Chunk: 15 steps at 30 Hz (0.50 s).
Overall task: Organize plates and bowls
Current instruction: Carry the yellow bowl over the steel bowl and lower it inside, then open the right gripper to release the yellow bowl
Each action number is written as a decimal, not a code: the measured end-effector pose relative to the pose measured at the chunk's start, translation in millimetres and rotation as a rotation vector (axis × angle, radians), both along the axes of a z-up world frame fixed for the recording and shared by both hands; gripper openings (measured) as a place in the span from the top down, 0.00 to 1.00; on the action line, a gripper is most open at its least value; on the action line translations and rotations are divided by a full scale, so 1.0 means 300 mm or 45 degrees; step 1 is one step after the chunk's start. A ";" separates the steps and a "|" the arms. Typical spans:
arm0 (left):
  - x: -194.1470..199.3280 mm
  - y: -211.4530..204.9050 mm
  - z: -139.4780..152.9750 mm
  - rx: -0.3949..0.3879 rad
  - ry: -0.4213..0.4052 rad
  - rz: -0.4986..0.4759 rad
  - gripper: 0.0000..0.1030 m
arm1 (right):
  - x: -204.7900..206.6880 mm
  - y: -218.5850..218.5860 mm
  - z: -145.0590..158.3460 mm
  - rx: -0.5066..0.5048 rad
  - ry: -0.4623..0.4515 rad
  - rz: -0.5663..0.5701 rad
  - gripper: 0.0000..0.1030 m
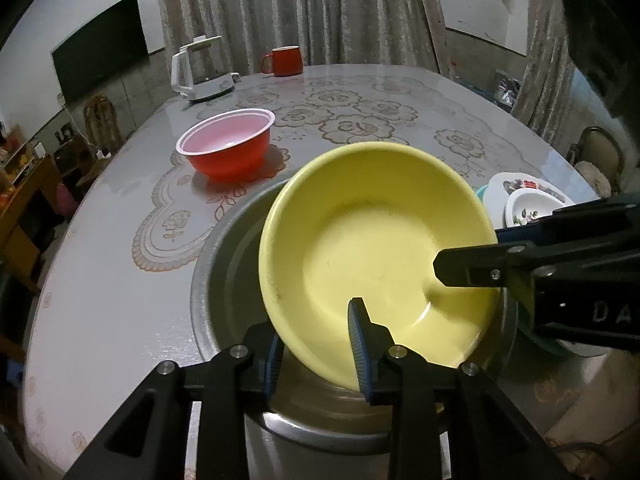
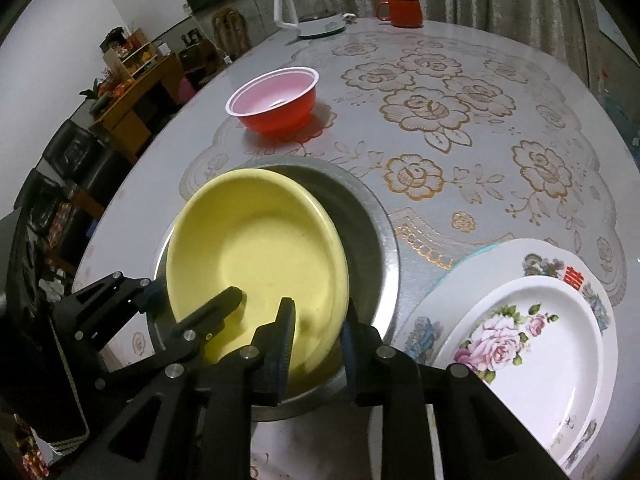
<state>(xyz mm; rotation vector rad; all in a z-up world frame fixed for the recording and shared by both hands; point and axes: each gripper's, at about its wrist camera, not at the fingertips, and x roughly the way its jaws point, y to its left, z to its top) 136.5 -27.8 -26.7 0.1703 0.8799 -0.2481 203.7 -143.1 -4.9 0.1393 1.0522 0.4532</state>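
Yellow shallow ceramic bowl (image 1: 372,248), tilted inside the round steel basin (image 1: 224,256), is pinched at its rim by both the left claw (image 1: 316,356) and right claw (image 2: 318,340); lower it evenly.

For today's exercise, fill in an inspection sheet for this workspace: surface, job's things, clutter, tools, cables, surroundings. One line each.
Surface: table under a floral cloth.
Job's things: yellow bowl tilted in the steel basin; red bowl apart; floral plates stacked at the right.
Clutter: kettle, red mug.
Tools: left tool straddles the yellow bowl's rim; right tool straddles its opposite rim; whether the pads touch is unclear.
Cables: nothing seen.
Surroundings: curtains, dark TV, wooden shelf.
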 end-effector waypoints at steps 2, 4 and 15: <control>-0.001 0.000 0.000 -0.011 0.003 -0.006 0.69 | -0.010 -0.004 0.008 -0.005 -0.005 -0.003 0.78; -0.001 -0.002 0.002 -0.011 0.008 -0.008 0.68 | -0.016 -0.001 0.013 -0.014 -0.012 0.007 0.76; -0.005 0.016 0.017 -0.030 -0.002 0.000 0.45 | 0.026 0.004 0.030 -0.065 -0.041 -0.029 0.72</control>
